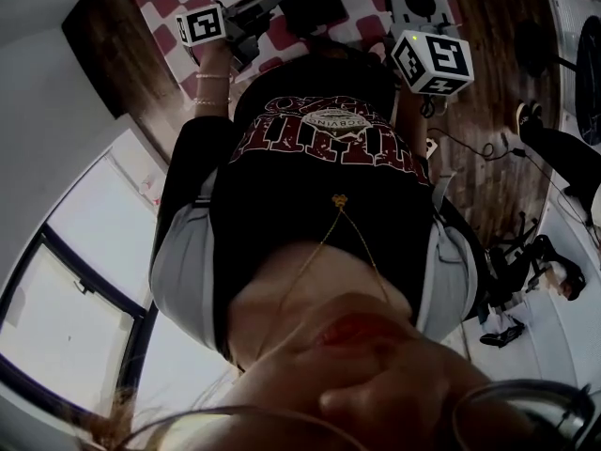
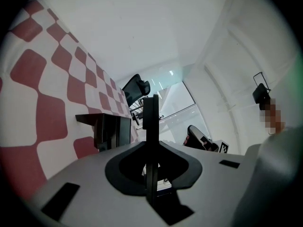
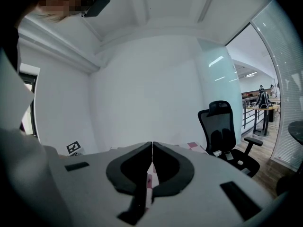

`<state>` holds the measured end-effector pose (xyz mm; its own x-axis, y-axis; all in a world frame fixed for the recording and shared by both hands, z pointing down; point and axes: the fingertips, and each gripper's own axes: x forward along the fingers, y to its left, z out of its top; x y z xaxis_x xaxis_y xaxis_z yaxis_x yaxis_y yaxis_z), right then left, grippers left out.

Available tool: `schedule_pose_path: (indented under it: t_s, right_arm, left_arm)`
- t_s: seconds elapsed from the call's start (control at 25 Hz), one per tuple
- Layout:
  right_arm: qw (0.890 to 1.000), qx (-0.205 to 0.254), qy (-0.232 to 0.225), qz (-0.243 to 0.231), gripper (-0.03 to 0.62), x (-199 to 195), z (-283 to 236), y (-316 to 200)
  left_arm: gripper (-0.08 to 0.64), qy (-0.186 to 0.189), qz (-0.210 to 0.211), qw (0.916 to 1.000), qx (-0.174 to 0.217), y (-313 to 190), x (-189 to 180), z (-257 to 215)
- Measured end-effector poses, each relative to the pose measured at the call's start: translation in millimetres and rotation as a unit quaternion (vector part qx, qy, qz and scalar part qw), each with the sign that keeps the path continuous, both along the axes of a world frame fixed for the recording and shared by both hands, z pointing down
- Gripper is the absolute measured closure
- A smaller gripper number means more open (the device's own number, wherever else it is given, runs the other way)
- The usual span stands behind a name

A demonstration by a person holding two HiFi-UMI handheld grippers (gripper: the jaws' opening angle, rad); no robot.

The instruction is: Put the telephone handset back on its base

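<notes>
Telephone handset (image 2: 150,122), a thin black slab as we judge it: pinched edge-on in the left gripper (image 2: 150,148). Right gripper (image 3: 151,148): jaws together, empty. Black boxy unit (image 2: 106,130) on red-and-white checked cloth (image 2: 42,103), likely the base: we should square up over it, then lower gently.

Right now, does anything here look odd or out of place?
Yes. The head view is filled by the person's own dark T-shirt, with only a strip of red-checked cloth at the top. I can't pick out a telephone; the left hand-held gripper and right hand-held gripper look shut, holding nothing.
</notes>
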<state>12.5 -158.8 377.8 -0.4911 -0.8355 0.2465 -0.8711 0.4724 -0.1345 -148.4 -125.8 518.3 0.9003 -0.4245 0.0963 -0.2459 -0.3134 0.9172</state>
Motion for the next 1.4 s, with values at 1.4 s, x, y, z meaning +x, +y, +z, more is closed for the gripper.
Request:
schedule_pose_path:
  t_s: [1.4]
  right_arm:
    - [1.000, -0.008, 0.005, 0.009, 0.572, 4, 4, 1]
  left_arm:
    - [0.480, -0.041, -0.005, 0.9978, -0.053, -4, -1, 57]
